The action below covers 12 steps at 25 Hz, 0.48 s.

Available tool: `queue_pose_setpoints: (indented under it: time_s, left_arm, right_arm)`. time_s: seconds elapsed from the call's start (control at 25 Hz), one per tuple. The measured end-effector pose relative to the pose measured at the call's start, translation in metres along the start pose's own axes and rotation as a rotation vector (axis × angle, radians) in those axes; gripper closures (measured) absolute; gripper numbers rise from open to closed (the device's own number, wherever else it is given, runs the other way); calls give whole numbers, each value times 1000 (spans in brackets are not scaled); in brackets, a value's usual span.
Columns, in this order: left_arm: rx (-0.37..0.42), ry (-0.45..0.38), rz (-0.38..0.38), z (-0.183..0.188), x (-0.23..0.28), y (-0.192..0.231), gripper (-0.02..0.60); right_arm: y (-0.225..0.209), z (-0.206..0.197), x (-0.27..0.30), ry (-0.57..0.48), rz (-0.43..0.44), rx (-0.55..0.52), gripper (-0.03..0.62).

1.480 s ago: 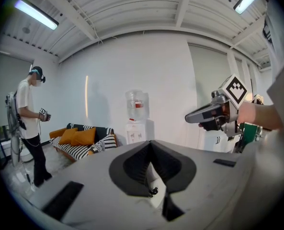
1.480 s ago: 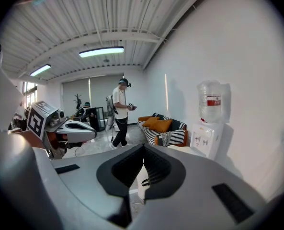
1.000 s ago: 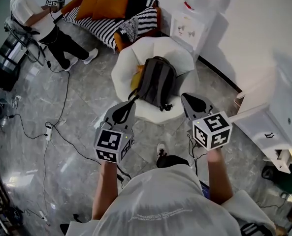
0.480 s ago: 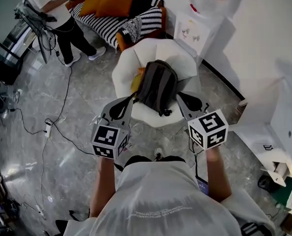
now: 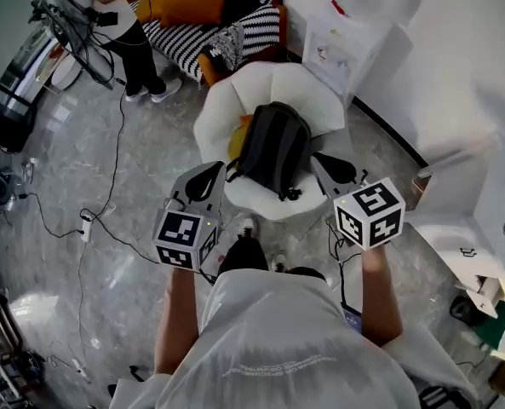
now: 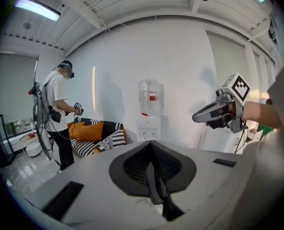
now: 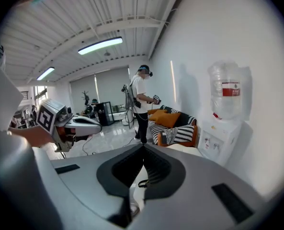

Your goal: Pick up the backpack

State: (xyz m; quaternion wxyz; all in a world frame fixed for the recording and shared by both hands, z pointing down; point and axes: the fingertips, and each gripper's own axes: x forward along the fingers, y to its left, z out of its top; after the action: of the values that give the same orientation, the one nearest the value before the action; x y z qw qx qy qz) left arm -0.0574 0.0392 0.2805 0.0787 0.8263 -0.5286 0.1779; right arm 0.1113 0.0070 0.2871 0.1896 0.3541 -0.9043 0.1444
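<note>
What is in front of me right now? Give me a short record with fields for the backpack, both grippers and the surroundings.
backpack: dark grey, lying on a white round chair, not gripped
beside it: yellow item on the chair
left gripper: jaws together, empty, left of the backpack
right gripper: jaws together, empty, right of the backpack
background: striped sofa, water dispenser, another person

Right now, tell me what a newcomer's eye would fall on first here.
The dark backpack lies on a white round chair at the centre of the head view. The left gripper and right gripper hover on either side of it, fingers shut and empty. Behind stands a striped sofa with orange cushions, another person beside it.
</note>
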Motion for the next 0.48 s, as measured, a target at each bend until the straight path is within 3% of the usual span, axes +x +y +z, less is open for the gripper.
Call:
queue_pose_setpoints:
  time_s: [0.2, 0.36, 0.48]
  left_arm:
    - [-7, 15, -70, -3, 34, 20, 554]
    - [18, -2, -129, 5, 55, 38, 554]
    - [-15, -69, -179, 15, 62, 51, 555]
  right_arm:
    - [-10, 2, 25, 41, -28, -73, 592]
    - [-19, 28, 35, -89, -71, -38, 592]
    - [-23, 36, 52, -73, -104, -57, 591]
